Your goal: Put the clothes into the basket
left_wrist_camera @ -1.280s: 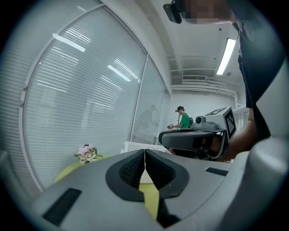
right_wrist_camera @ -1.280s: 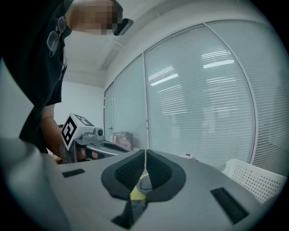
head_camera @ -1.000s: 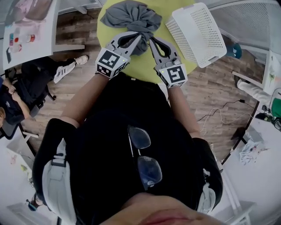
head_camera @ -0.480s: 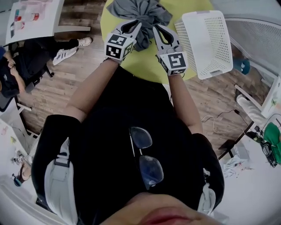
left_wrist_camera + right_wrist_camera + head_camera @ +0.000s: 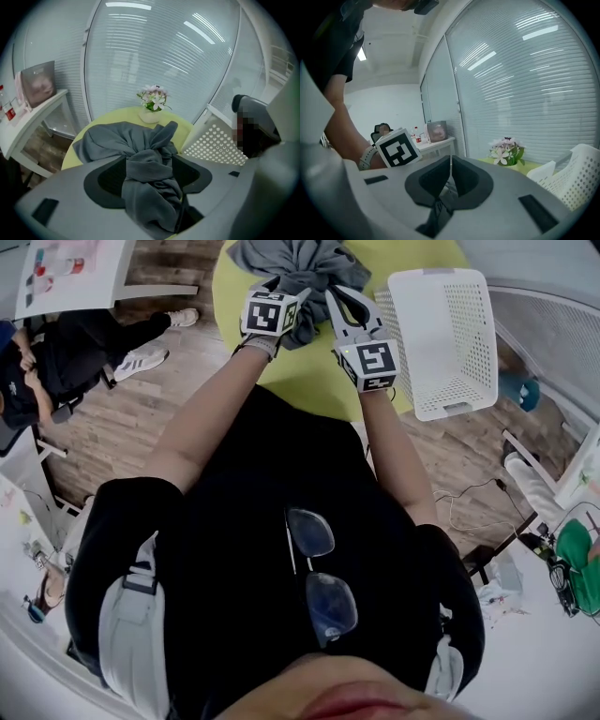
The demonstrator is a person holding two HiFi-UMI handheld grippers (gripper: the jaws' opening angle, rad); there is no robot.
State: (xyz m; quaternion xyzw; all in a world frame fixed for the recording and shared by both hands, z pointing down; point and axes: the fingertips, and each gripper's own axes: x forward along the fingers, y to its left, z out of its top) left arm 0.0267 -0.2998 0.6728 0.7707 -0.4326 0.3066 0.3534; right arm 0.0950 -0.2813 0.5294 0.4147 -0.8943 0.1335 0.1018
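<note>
A grey garment point(image 5: 292, 259) lies bunched on the round yellow-green table point(image 5: 309, 371). A fold of the grey garment point(image 5: 143, 164) runs between the jaws of my left gripper point(image 5: 147, 161), which stand apart and are opening; the pads do not clamp it. In the head view the left gripper point(image 5: 281, 285) is at the cloth's near edge. My right gripper point(image 5: 332, 293) is just right of it, its jaws closed tip to tip point(image 5: 450, 161) with a bit of grey cloth pinched low between them. The white perforated basket point(image 5: 417, 277) stands empty to the right.
A small pot of flowers point(image 5: 152, 101) stands at the table's far side by the window blinds. A person sits on a chair point(image 5: 56, 362) at the left near a white desk point(image 5: 66, 273). Cables lie on the wooden floor at the right point(image 5: 469, 502).
Both grippers have moved farther over the table toward the garment's middle. The left jaws, shut on the cloth before, now stand apart.
</note>
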